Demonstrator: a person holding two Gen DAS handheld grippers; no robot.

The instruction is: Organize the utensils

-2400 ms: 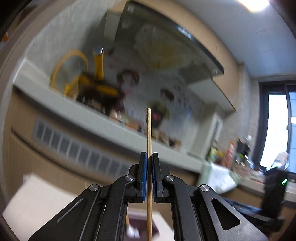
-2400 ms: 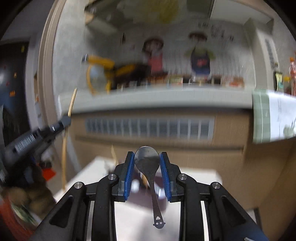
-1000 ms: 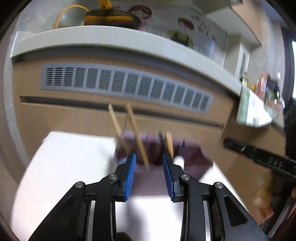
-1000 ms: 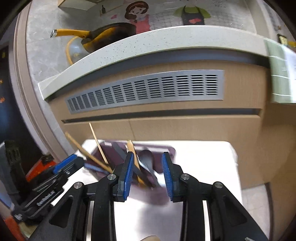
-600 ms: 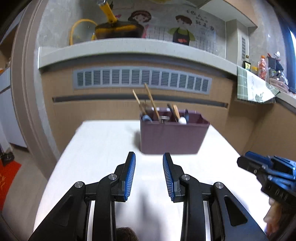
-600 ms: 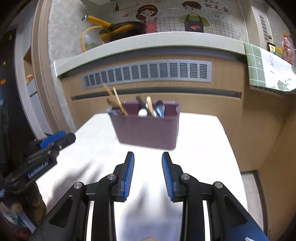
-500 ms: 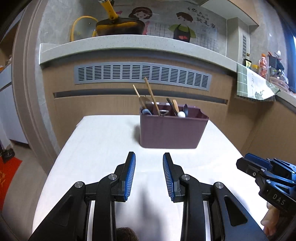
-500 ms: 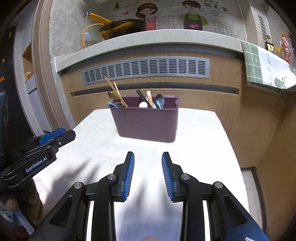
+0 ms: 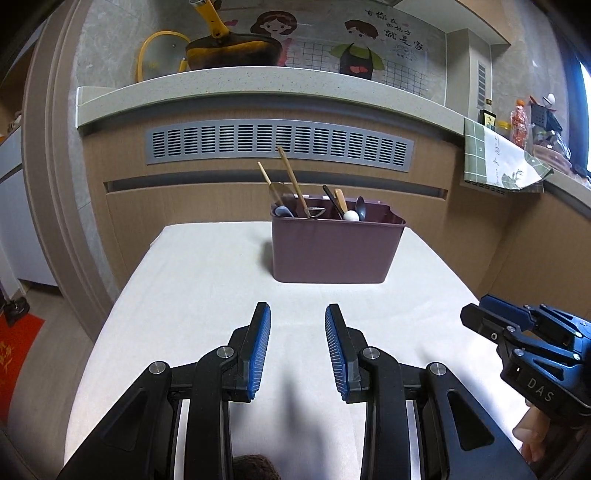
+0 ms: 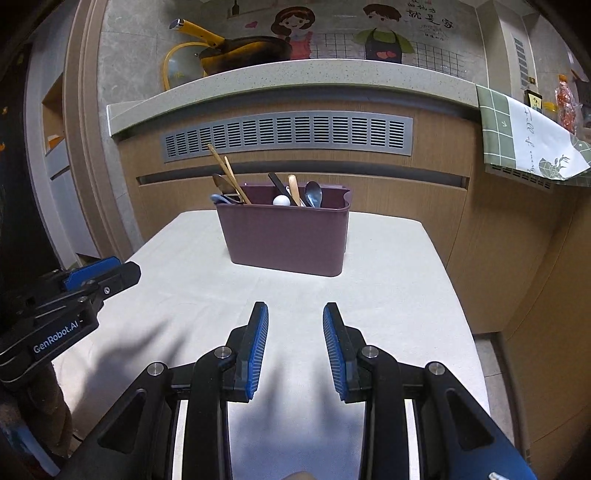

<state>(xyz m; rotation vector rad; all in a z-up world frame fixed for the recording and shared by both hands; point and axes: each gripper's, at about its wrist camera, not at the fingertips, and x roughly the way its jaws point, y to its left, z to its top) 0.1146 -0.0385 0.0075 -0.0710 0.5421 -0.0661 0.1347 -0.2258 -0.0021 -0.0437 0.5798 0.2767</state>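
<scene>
Both hand-held grippers have been drawn back from the utensil holder, and the chopstick and spoon held earlier are now lodged inside it.

The left hand-held gripper, marked "GenRobot.AI", and the right hand-held gripper, marked "DAS", are held open and empty above the white desk. A counter and wall mural are seen behind.

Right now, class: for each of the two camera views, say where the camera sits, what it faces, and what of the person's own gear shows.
Left wrist: sits on the left gripper, faces the bin on the table; right gripper at right edge.
Right wrist: sits on the right gripper, faces the bin; left gripper at left edge.
Shared: bin, table, both grippers open.
</scene>
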